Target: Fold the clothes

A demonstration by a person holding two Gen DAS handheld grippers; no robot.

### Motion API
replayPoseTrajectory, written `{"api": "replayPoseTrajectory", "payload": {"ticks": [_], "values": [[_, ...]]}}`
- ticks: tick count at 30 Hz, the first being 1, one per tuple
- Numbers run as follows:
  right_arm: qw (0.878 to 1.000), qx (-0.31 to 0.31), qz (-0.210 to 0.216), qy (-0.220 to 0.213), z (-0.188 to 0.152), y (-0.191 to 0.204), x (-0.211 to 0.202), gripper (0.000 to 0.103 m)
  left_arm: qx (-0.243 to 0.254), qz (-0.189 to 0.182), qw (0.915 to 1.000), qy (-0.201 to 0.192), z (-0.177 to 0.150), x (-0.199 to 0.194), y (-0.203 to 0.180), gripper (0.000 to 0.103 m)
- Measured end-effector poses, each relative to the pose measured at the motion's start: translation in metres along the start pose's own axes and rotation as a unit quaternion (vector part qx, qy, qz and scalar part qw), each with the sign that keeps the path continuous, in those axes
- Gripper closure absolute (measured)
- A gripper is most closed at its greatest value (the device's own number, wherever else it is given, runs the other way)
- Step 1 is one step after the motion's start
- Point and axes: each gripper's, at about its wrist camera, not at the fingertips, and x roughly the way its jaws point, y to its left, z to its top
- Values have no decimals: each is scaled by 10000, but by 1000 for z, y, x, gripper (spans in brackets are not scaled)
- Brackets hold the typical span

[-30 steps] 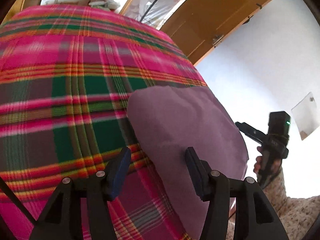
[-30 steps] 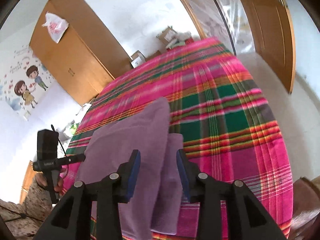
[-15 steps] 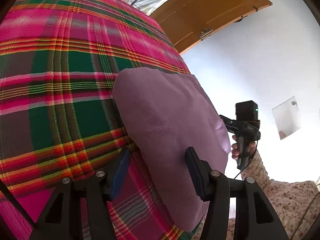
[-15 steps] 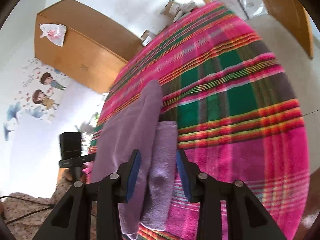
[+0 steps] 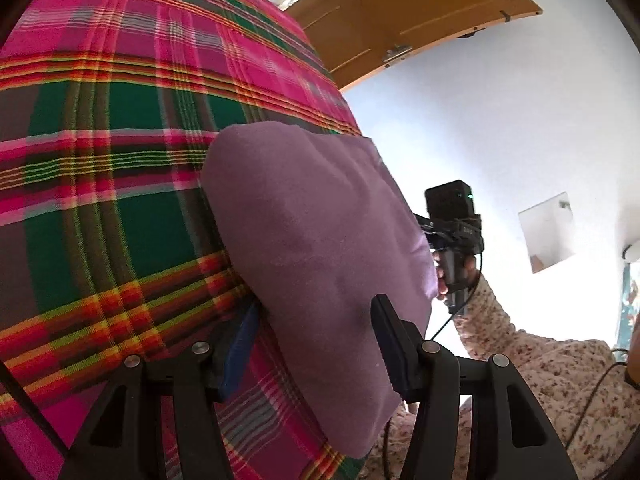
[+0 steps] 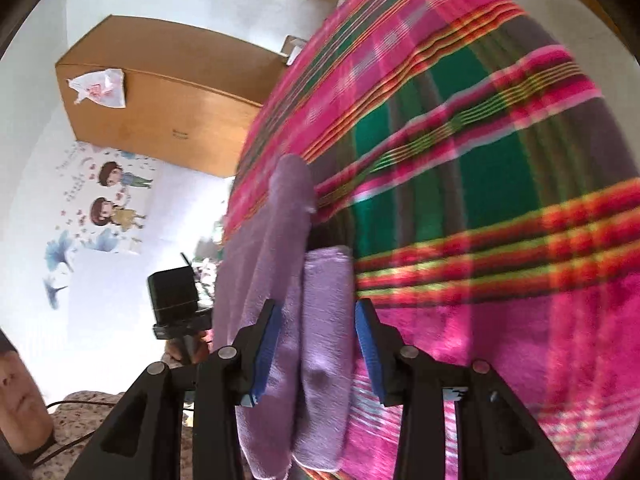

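The left gripper (image 5: pixel 314 344) stood with its jaws wide apart, the near edge of the folded purple garment (image 5: pixel 320 248) lying between them, the pads not pressing on it. The right gripper (image 6: pixel 316 344) had its jaws opening around the garment's rolled side fold (image 6: pixel 326 320), a paler lilac than the flat top layer. The garment was soft, fleecy, folded into a thick rounded pad at the near edge of the plaid blanket (image 5: pixel 108 184), pink, green and orange. Beyond stood a wooden wardrobe (image 6: pixel 168 120), a cartoon wall sticker (image 6: pixel 108 196), an open wooden door (image 5: pixel 404 12) and white walls.
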Motion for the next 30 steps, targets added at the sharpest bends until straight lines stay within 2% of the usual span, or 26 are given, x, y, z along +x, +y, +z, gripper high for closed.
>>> {"api": "replayPoseTrajectory", "payload": {"ticks": [5,10,12,16,21,25,30], "values": [[9997,36,228,128,2,2,8,62,-61,-157,9999,-8,-2,-9,3,44],[9965,328,749,-158,3,-3,-3,62,-116,-240,9996,-32,-8,-17,4,44],[9969,316,701,-175,2,0,-2,62,-112,-212,9997,-26,-9,-19,3,44],[9996,152,256,3,1,7,8,62,-149,-179,9997,-34,-12,-24,3,44],[9996,49,284,34,0,15,15,61,-51,84,9999,17,-16,-26,-3,44],[9986,187,487,25,1,8,10,61,-128,32,9999,-24,-16,-29,-1,44],[9989,154,432,76,3,14,24,60,-223,50,9997,-13,-14,-30,-1,44]]}}
